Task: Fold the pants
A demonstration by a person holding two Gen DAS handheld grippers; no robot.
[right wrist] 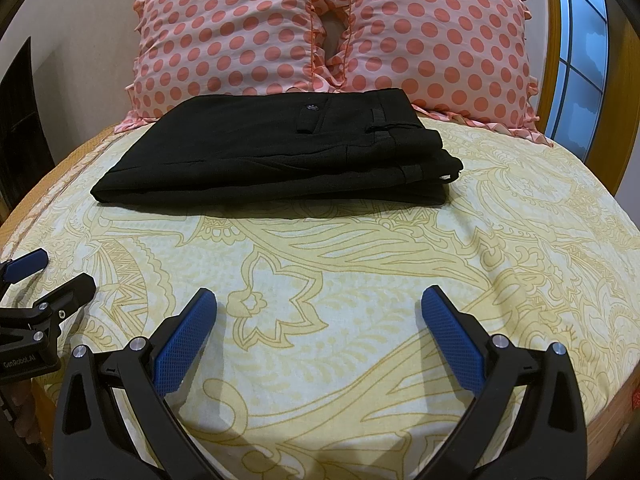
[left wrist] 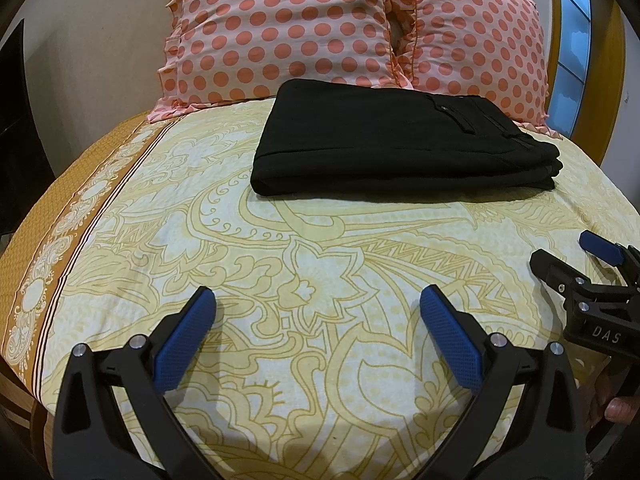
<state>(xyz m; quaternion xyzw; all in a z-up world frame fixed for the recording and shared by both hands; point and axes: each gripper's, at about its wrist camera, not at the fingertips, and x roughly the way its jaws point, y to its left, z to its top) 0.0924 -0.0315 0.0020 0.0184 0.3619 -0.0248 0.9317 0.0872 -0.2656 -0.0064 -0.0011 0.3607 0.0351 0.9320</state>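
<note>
Two grippers, both empty. Left gripper point(left wrist: 318, 312): jaws spread wide, nothing between the blue pads point(left wrist: 184, 344), low over the bedsheet point(left wrist: 328, 248) at the near edge of the bed. Right gripper point(right wrist: 319, 312): same posture, jaws wide apart, holding nothing, just beside the left one; each shows at the edge of the other's view.

Black pants point(right wrist: 276, 152) lie on the sheet well apart from both grippers, toward the head of the bed, far edge close against the two polka-dot pillows point(right wrist: 328, 28). They form a compact rectangular stack of several layers, waistband, belt loops and a buttoned back pocket point(right wrist: 310, 118) on top at the right end, folded edge to the left.

Judgement: folding looks complete. The stack is squared and flat, with no loose leg trailing. Both tools sitting back from the garment with jaws apart fits a released, hands-off position rather than an approach. A fingertip point(left wrist: 620, 414) shows under the right tool.
</note>
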